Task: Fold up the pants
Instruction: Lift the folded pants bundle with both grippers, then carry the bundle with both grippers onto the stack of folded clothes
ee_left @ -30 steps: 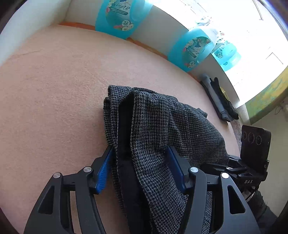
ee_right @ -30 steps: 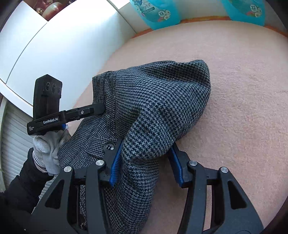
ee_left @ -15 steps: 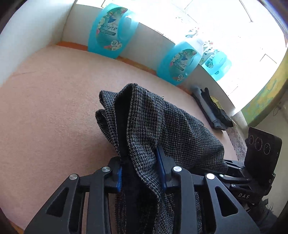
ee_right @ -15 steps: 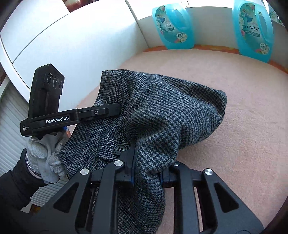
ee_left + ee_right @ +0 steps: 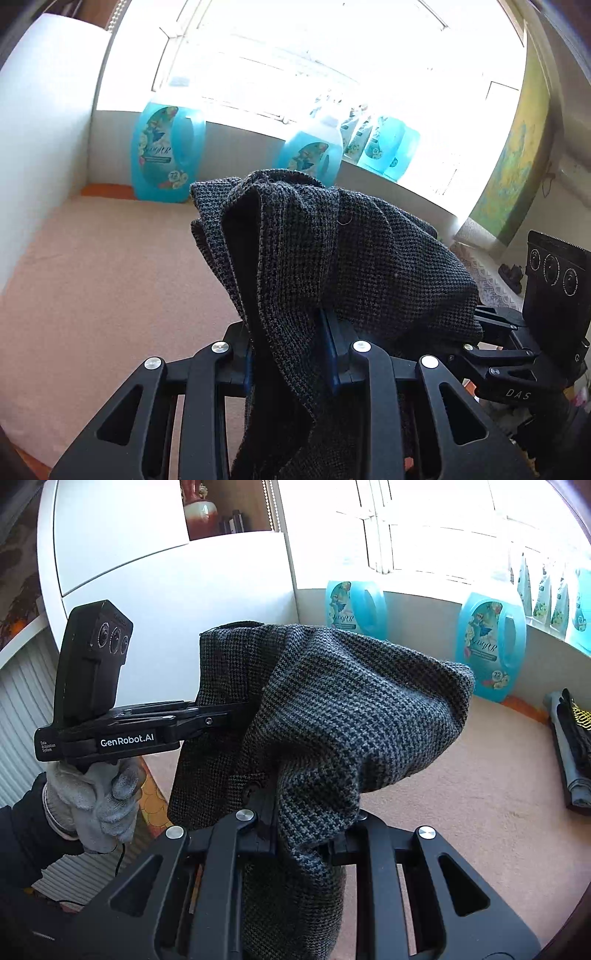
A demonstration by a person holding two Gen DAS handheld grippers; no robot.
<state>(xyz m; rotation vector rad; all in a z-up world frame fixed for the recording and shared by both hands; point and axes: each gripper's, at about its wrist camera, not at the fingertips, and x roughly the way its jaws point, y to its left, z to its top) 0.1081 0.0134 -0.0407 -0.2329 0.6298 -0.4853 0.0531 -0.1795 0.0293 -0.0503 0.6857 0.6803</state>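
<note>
Both grippers, the left gripper (image 5: pixel 290 363) and right gripper (image 5: pixel 308 834), are clamped on the bunched grey houndstooth wool pants (image 5: pixel 332 258), held above the peach carpeted surface (image 5: pixel 110 277). The step appears to be lifting to straighten; next likely calls for spreading them flat.

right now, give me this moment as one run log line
task: fold pants | left gripper: shut on pants | right gripper: shut on pants | pants: bunched, held above carpet | fold: not yet done
</note>
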